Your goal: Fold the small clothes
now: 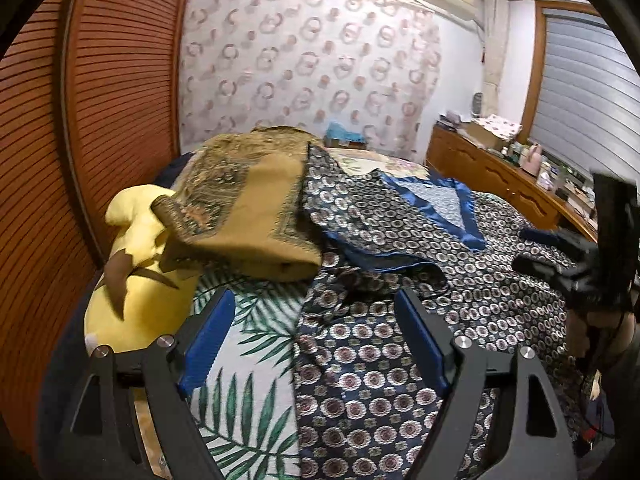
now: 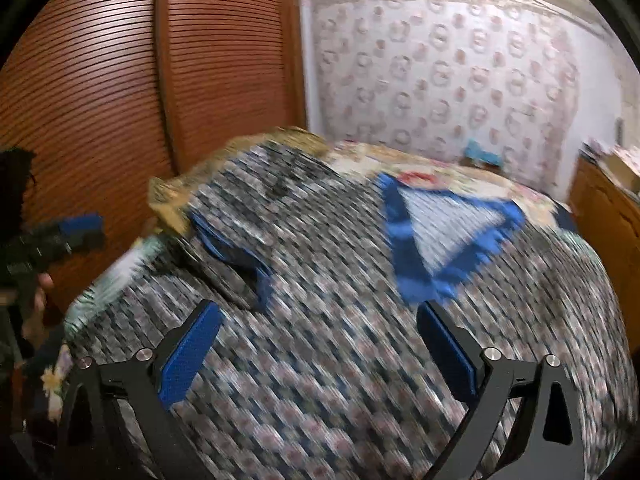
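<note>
A dark navy cloth with ring patterns and blue satin trim point(image 1: 400, 320) lies spread over the bed, with one corner folded back into a pale triangle point(image 1: 436, 204). My left gripper point(image 1: 316, 320) is open and empty, just above the cloth's near left edge. My right gripper point(image 2: 320, 336) is open and empty above the same cloth point(image 2: 320, 360), which is motion-blurred in that view; its folded-back triangle point(image 2: 448, 228) lies ahead. The right gripper also shows in the left wrist view point(image 1: 552, 256), and the left one in the right wrist view point(image 2: 72, 232).
A folded tan patterned cloth point(image 1: 244, 208) rests on a yellow plush toy point(image 1: 136, 280) at the bed's left. A palm-leaf sheet point(image 1: 248, 360) covers the bed. A slatted wooden wardrobe point(image 1: 100, 100) stands at left, and a cluttered wooden dresser point(image 1: 492, 168) at right.
</note>
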The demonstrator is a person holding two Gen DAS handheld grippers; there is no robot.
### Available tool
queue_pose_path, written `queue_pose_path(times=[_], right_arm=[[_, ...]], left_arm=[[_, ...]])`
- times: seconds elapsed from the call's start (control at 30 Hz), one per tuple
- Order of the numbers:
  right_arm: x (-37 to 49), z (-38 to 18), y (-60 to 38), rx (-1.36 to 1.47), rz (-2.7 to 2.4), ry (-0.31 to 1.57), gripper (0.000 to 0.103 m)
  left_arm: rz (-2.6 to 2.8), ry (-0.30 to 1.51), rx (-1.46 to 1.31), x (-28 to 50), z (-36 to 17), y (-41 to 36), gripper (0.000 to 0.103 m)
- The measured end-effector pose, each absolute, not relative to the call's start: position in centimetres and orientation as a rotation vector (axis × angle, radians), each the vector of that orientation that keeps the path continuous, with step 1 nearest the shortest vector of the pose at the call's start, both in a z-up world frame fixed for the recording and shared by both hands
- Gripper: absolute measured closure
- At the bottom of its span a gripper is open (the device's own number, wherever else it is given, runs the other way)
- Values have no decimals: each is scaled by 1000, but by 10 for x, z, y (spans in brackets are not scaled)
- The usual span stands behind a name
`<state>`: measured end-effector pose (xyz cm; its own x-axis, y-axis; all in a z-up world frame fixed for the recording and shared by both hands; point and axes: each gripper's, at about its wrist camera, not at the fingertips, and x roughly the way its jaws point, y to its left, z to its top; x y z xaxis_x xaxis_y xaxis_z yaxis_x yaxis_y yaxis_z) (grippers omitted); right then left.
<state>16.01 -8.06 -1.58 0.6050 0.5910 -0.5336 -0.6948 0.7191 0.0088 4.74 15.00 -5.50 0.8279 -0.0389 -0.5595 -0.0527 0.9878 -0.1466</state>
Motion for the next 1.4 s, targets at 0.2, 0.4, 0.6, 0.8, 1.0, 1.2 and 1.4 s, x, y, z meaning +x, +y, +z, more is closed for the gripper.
queue_pose_path(times=[0.2, 0.4, 0.6, 0.8, 1.0, 1.2, 1.4], right_arm=[[187, -14, -9, -256, 910, 566, 26], [215, -29, 50, -276, 983, 609, 44], [236, -44, 88, -329, 1013, 659, 59], [246, -43, 108, -383, 997, 664, 95], [270, -13, 74, -277, 907, 603, 99], [317, -7, 32, -200, 701, 649, 99], [343, -29, 13, -185, 595, 731, 75]], left_arm=[[35, 601, -172, 45, -64, 154, 21], [34, 618, -182, 44, -72, 155, 21], [20, 629, -175, 42, -80, 151, 21], [9, 633, -179, 44, -83, 148, 21], [1, 629, -176, 44, -83, 145, 21], [-9, 624, -171, 47, -82, 143, 21], [-23, 634, -152, 55, -84, 136, 21]])
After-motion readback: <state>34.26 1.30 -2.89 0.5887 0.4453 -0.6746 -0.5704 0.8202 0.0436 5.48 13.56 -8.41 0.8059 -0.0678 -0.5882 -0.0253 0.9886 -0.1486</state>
